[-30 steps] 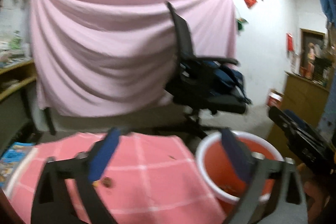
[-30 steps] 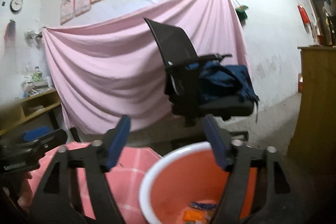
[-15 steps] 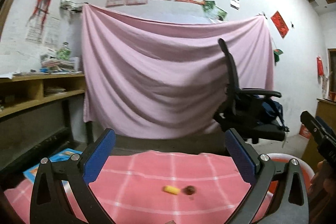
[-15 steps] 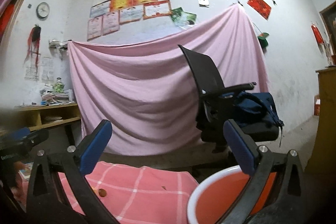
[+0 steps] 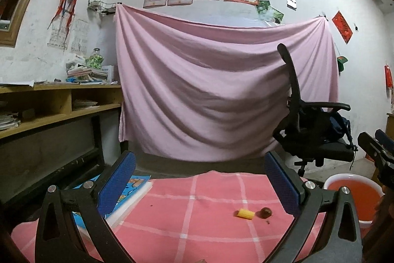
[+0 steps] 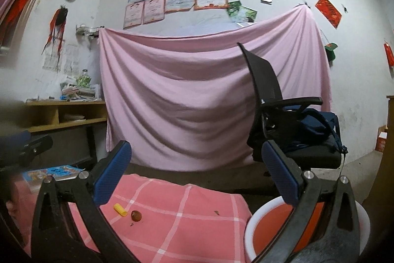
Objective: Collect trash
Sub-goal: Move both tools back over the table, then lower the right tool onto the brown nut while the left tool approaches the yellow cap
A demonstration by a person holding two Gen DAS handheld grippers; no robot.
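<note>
Left tongs [image 5: 199, 179]: yours stand wide, nothing between the blue pads [image 5: 118, 184]; they hang over the pink checked cloth [image 5: 197, 221].
Right tongs [image 6: 197, 174]: wide too, as wide as they go, having just finished spreading; nothing sits between them. Your left view shows them at its right edge [image 5: 379, 154].
Yellow scrap [image 5: 245, 214]: lies on the cloth, toward its right side, ahead of your left tongs. In your right view it lies just past the left pad [image 6: 120, 209].
Brown bit [image 5: 265, 212]: just beside the yellow scrap, on its right, seemingly not touching it [image 6: 136, 215].
Crumb [image 6: 216, 212]: small and dark, on the cloth nearer the bucket.
Bucket [image 6: 261, 216]: red with a white rim, off the cloth's right edge, below your right tongs [image 5: 352, 191].
Book [image 5: 128, 191]: blue cover, at the cloth's left side, behind your left pad.
Chair [image 5: 310, 130]: black, behind the bucket, a dark blue bag [image 6: 312, 125] on its seat.
</note>
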